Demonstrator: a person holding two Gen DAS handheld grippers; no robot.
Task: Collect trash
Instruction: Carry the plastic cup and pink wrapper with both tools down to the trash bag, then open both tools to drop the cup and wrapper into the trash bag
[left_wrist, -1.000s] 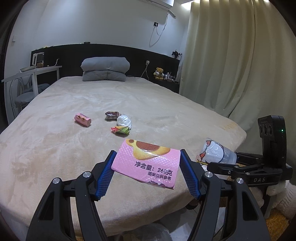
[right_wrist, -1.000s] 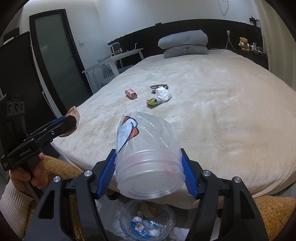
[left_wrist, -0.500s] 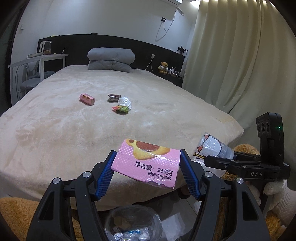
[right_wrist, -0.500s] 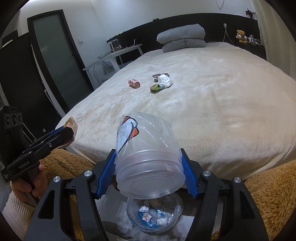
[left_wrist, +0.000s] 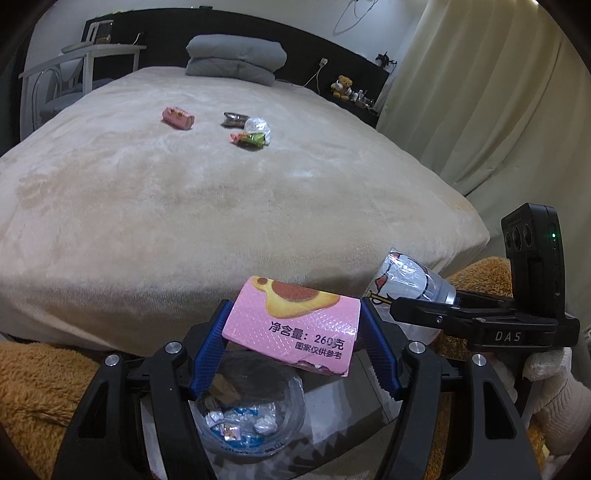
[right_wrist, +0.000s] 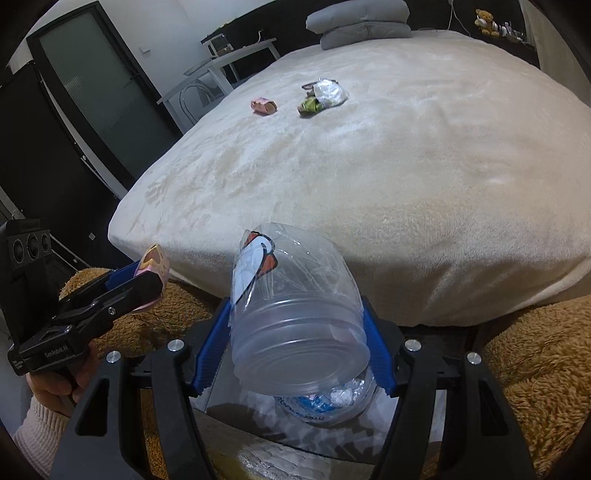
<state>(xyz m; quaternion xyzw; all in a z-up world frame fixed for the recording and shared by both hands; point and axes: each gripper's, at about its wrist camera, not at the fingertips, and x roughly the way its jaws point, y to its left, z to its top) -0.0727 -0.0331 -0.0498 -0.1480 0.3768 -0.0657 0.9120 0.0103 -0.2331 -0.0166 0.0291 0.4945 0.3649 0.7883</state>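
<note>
Two grippers loaded, both over the bin. Left gripper (left_wrist: 293, 349) clamps a pink box (left_wrist: 295, 325) across its width, blue pads on both side faces, box tilted nose-down. Right gripper (right_wrist: 297, 347) pinches a clear plastic cup (right_wrist: 295, 317) on its side, base toward the camera, mouth pointing away; walls look thin, so I'd guess the grip is kept light to avoid crushing.

Bin (left_wrist: 255, 417) sits directly below and just ahead of both sets of pads, lined with a clear bag, wrappers already inside. Holding both items above it looks like setup for a drop; release not yet done.

Farther ahead on the bed (left_wrist: 221, 206): pink packet (left_wrist: 178, 117), dark wrapper (left_wrist: 234, 119), crumpled plastic (left_wrist: 258, 127), green wrapper (left_wrist: 249, 139). All well apart from the grippers, still to collect.
</note>
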